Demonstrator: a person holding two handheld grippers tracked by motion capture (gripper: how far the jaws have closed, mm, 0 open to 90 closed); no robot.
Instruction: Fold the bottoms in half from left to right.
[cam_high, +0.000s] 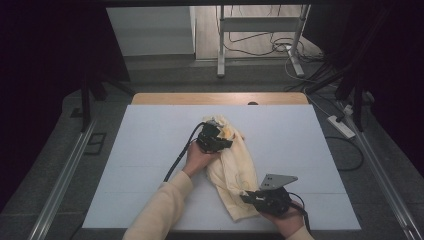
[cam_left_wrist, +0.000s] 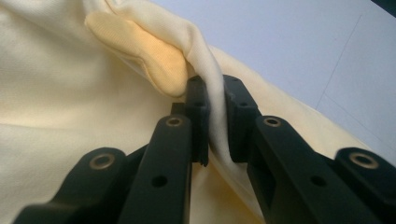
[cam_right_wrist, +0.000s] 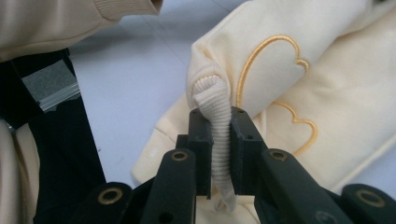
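Since that cream sweatshirt (cam_high: 232, 167) bunched mid-frame on the white table (cam_high: 150, 150) looks soft, light and floppy, you've got your left gripper (cam_left_wrist: 215, 116) pinching a fabric fold and your right gripper (cam_right_wrist: 219, 140) clamping the ribbed cuff (cam_right_wrist: 212, 100), which seems the grippiest spot.

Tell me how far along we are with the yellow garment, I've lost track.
Done: both grasps look secure. The left tool pinches a smooth fold of the pale yellow garment at its far end; the right tool clamps a ribbed edge at the near end. In hand: it hangs bunched between them over the white table. Left: apparently spreading or folding; nothing lies flat yet.
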